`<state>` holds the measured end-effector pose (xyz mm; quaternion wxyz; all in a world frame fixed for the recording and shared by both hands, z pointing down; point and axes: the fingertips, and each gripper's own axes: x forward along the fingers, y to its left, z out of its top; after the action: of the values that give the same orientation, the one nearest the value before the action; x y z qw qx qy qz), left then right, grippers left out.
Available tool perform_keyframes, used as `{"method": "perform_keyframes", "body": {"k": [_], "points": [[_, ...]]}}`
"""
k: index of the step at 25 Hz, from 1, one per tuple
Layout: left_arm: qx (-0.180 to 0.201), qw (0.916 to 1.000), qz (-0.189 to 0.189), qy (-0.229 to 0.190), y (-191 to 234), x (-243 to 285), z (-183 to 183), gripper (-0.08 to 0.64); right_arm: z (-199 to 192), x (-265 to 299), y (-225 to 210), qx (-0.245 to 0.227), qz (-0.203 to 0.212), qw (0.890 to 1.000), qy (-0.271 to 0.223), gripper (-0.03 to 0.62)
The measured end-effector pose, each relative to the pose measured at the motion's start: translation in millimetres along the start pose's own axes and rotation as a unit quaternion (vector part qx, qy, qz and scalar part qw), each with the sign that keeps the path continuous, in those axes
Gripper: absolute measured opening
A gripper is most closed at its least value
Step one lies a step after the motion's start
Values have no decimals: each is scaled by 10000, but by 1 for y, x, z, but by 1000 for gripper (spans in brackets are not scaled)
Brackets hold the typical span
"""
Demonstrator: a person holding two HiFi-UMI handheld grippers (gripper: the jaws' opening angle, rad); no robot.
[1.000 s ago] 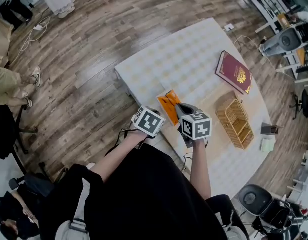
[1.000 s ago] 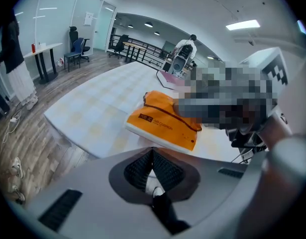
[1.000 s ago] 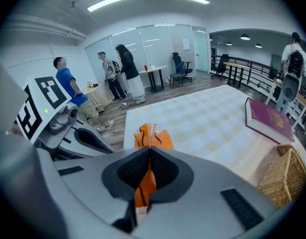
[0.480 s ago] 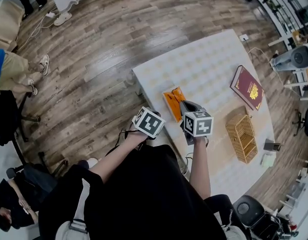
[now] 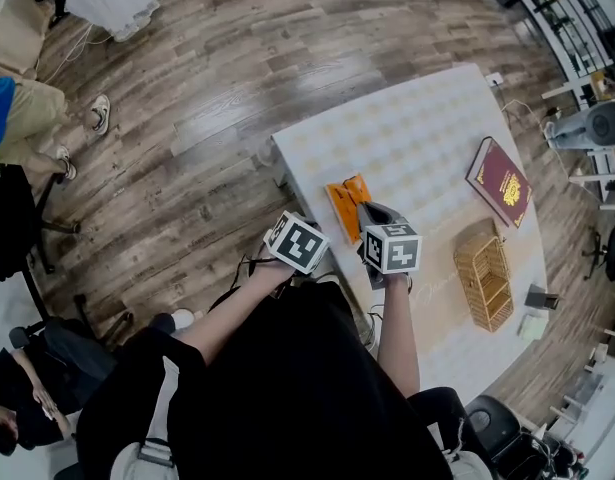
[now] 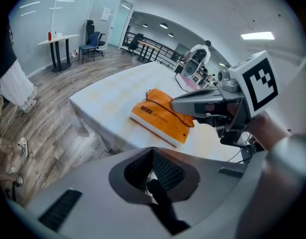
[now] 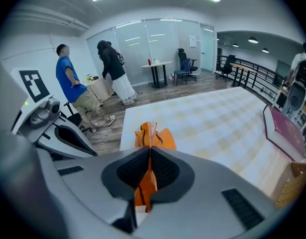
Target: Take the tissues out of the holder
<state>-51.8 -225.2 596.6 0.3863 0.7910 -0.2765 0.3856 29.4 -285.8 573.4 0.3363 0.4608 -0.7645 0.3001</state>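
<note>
- Your right tongs [image 7: 150, 153] are pressed together on the edge of the orange tissue pouch [image 7: 153, 136], which stands on edge between them.
- Beyond it you see the checked surface [image 7: 217, 118].
- A maroon book [image 7: 284, 128] lies at the right.

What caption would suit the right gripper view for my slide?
Right gripper shut on the raised flap of the orange tissue holder, over a checked tablecloth; a maroon book lies at right.

Tissue holder [image 5: 345, 203] on the table [image 5: 407, 138] near its front left corner, pinched between the right gripper's [image 7: 149, 176] jaws, left gripper [image 6: 153, 171] just left beside the table edge, basket [image 5: 484, 280] well right, book [image 5: 502, 183] behind the basket.
</note>
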Motion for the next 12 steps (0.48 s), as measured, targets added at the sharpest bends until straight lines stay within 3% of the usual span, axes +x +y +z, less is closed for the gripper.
{"method": "perform_keyframes", "body": {"k": [4,9,12], "points": [[13,10000,38,12,0,-1,-3,0,0,0,1,40,50,10000,-64,23],[40,10000,41,13,-3,1,-3,0,3,-3,2,136,190,9996,-179,107],[27,10000,18,1,-6,2,-3,0,9,-11,-1,146,110,9993,-333,110]]}}
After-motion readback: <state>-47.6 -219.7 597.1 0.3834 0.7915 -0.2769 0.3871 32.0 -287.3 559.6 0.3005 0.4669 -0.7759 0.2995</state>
